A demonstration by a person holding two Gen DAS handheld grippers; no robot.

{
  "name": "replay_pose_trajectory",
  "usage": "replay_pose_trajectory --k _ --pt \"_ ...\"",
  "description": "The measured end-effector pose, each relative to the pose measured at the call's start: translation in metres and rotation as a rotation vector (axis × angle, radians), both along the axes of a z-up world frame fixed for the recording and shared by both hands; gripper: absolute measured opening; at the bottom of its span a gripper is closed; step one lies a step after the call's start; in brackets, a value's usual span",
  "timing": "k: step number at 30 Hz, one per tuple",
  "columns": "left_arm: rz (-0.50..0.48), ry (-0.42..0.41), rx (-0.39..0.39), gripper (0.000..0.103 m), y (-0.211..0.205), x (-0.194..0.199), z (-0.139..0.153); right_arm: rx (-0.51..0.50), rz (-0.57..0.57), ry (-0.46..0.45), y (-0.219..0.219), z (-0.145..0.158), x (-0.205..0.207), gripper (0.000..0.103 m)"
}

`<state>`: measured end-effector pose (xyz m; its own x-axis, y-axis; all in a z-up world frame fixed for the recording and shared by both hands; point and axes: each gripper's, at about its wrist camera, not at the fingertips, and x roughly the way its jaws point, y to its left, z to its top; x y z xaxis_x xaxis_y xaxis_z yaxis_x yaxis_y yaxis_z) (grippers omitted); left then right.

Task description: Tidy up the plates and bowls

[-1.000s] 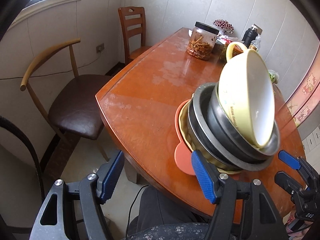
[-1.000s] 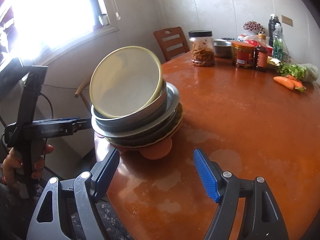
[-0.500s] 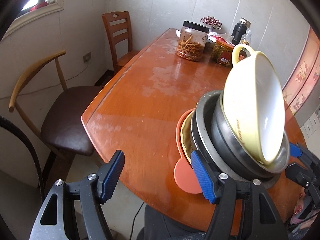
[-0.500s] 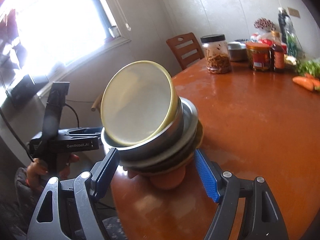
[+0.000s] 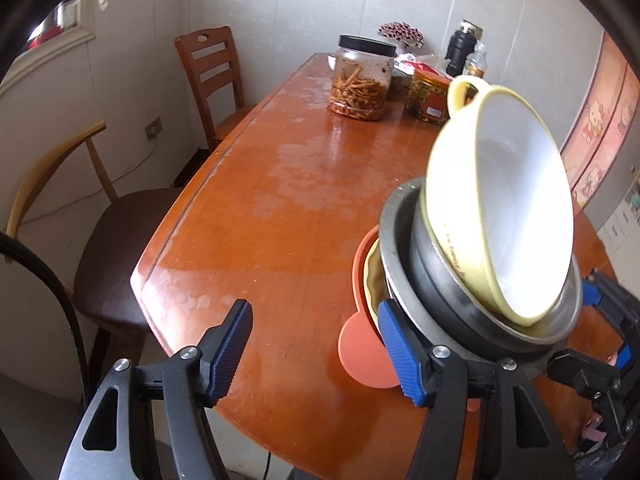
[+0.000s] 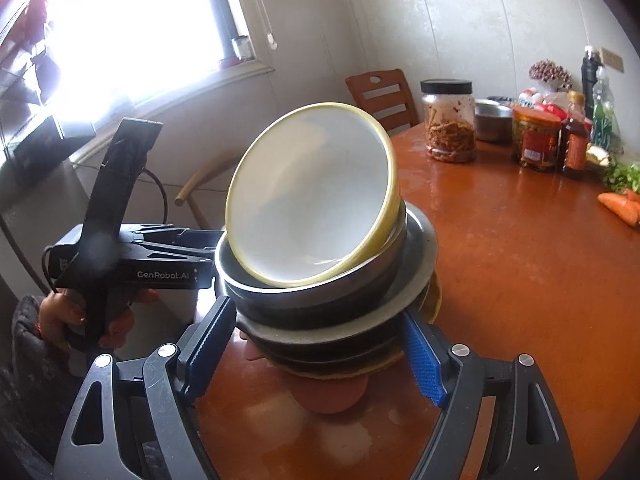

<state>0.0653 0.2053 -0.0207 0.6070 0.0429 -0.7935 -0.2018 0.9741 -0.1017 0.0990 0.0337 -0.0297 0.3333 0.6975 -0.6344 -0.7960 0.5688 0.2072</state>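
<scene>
A stack of dishes (image 6: pixel 332 312) stands near the corner of the orange-brown table (image 6: pixel 520 280). At the bottom lies an orange plate (image 5: pixel 360 352), then a yellow plate, then grey metal plates and a dark metal bowl (image 6: pixel 312 292). On top, a yellow bowl (image 6: pixel 316 196) with a white inside leans steeply on its side within the metal bowl.

The right tool (image 6: pixel 316 348) has its blue pads spread wide on either side of the stack's lower plates; whether they touch is unclear. The left tool (image 5: pixel 316 356) is also spread apart, its right pad just beside the stack, holding nothing. A jar (image 5: pixel 362 78) stands well apart.
</scene>
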Motion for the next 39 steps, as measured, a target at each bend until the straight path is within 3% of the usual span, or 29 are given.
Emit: replay_pose_trajectory --k 9,21,39 --pt "-0.039 0.017 0.014 0.063 -0.019 0.019 -0.002 -0.029 -0.031 -0.061 -0.010 0.002 0.001 0.083" --pt "-0.085 0.029 0.051 0.062 -0.047 0.031 0.000 -0.004 -0.068 -0.052 -0.037 0.004 0.008 0.082" --pt "-0.211 0.044 0.031 0.062 -0.123 0.072 -0.001 0.006 -0.195 -0.049 -0.118 0.008 0.026 0.082"
